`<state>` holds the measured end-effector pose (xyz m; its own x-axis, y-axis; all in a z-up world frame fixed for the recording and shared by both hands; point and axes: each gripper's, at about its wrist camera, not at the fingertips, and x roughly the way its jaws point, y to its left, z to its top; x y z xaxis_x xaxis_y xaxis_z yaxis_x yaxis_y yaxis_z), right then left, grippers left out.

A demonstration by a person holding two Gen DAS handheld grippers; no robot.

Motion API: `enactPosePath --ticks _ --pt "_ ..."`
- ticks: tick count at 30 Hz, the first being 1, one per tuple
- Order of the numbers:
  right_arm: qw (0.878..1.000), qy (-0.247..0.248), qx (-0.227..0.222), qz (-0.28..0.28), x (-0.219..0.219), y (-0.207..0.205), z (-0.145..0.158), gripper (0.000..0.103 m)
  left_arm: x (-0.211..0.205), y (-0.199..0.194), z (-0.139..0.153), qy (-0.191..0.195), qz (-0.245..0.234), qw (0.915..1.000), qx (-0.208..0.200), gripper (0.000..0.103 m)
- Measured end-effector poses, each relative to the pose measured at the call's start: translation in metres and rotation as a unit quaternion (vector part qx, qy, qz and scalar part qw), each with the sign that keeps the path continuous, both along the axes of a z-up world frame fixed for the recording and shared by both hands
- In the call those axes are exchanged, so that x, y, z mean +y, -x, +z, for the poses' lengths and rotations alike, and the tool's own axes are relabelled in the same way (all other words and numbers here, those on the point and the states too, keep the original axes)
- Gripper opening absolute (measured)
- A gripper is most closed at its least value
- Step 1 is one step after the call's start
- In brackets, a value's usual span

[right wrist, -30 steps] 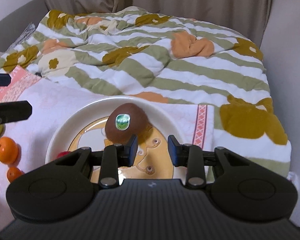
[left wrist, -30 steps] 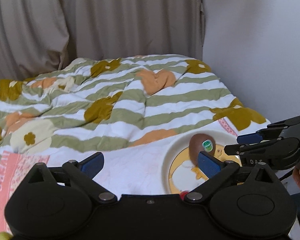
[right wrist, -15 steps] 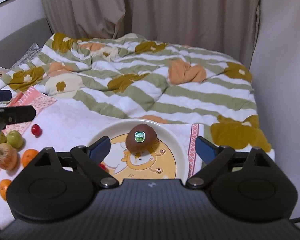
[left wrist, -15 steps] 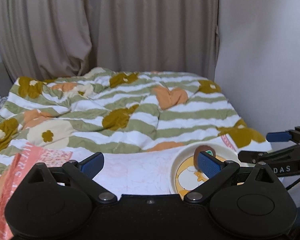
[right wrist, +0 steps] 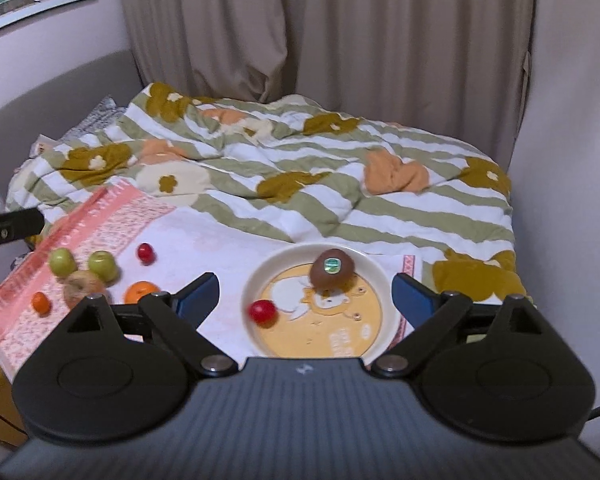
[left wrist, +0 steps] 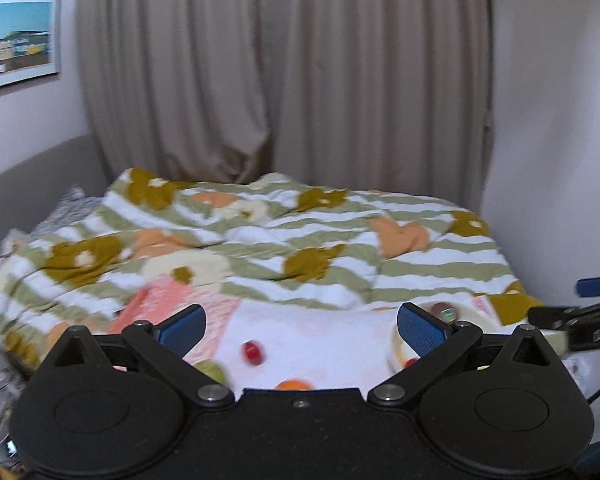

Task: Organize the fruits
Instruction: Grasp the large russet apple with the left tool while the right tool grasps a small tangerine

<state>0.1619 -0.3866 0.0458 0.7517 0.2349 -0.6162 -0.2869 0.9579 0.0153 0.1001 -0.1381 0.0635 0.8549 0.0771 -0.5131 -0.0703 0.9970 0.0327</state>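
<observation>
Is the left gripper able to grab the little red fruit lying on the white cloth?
Probably yes. The left gripper is open and holds nothing, and the small round red fruit lies alone on the white cloth, just ahead between its fingers. Nothing covers it; the green fruit sits apart.
</observation>
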Motion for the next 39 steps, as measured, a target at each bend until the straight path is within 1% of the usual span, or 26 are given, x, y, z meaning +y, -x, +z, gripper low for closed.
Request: enactPosePath --ticks 4,8,14,17,21,26,29,32,36,39 --pt "1.0 -0.008 0.004 0.007 0.013 0.017 0.005 0.103 0.023 0.024 -0.003 -0.005 0.034 0.9994 0.008 0.103" --pt "1.0 -0.018 0.014 0.009 0.031 0.026 0.002 0.103 0.048 0.038 -0.01 -0.007 0.056 0.9982 0.021 0.103" --pt "0.999 -0.018 0.029 -0.002 0.065 0.032 -0.01 0.103 0.087 0.038 -0.026 -0.015 0.055 0.9972 0.049 0.103" --pt "0.999 -0.023 0.042 -0.018 0.082 0.032 -0.02 0.103 0.105 0.032 -0.036 -0.014 0.036 0.9973 0.063 0.103" --pt "0.997 -0.023 0.059 -0.049 0.105 0.028 -0.038 0.103 0.125 0.021 -0.05 -0.014 -0.003 0.9965 0.082 0.103" --pt "0.993 -0.025 0.085 -0.084 0.134 0.024 -0.064 0.103 0.14 -0.002 -0.072 -0.022 -0.058 0.9926 0.105 0.103" --pt "0.989 -0.024 0.099 -0.102 0.149 0.019 -0.079 0.103 0.146 -0.02 -0.087 -0.023 -0.085 0.9879 0.128 0.103" --pt "0.987 -0.024 0.109 -0.118 0.162 0.014 -0.094 0.103 0.15 -0.037 -0.104 -0.016 -0.116 0.9821 0.147 0.103" --pt "0.983 -0.015 0.125 -0.133 0.175 0.001 -0.114 0.103 0.153 -0.059 -0.125 -0.003 -0.142 0.9733 0.18 0.103" --pt "0.981 -0.01 0.139 -0.137 0.181 -0.01 -0.127 0.103 0.152 -0.072 -0.139 0.005 -0.156 0.9679 0.197 0.103"
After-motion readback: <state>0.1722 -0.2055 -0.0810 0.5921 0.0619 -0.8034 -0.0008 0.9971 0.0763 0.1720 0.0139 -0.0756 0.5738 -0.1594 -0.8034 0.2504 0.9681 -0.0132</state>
